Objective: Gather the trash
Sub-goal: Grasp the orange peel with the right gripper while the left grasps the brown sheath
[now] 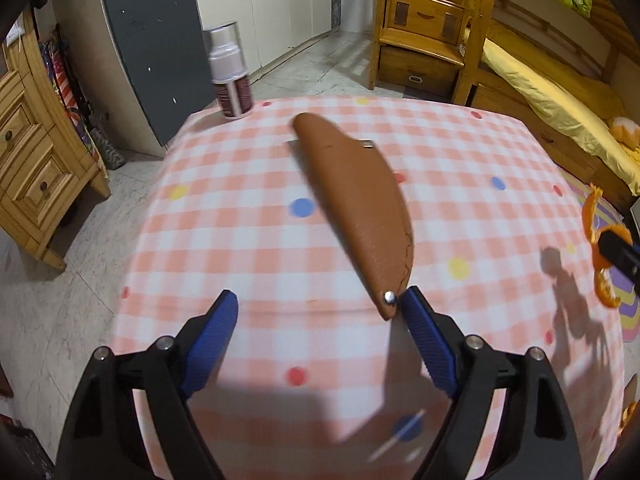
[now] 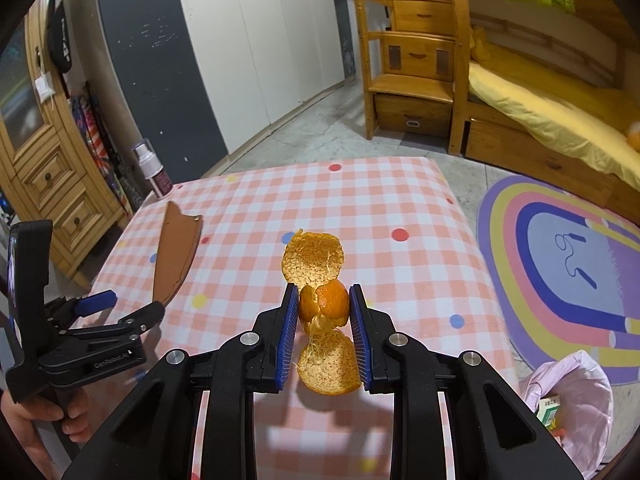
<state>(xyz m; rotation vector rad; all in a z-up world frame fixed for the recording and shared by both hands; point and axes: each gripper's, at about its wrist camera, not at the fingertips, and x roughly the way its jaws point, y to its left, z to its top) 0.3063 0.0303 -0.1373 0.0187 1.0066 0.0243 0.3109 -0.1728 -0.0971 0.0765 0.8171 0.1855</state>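
Observation:
An orange peel (image 2: 324,304) hangs above the pink checked tablecloth (image 2: 400,208), and my right gripper (image 2: 324,296) is shut on its middle. The same peel (image 1: 600,248) shows at the right edge of the left wrist view. A brown leather sheath (image 1: 356,208) lies on the cloth. My left gripper (image 1: 320,306) stands open just over the cloth at the sheath's near riveted end, which lies against the right finger's tip (image 1: 416,308); nothing is pinched. In the right wrist view the left gripper (image 2: 128,308) is at the far left beside the sheath (image 2: 176,256).
A spray bottle (image 1: 230,76) stands at the table's far left corner. A pink trash bag (image 2: 572,400) with a carton inside sits on the floor at the table's near right. A striped rug (image 2: 560,280), a wooden dresser (image 1: 32,160) and a bed (image 2: 540,120) surround the table.

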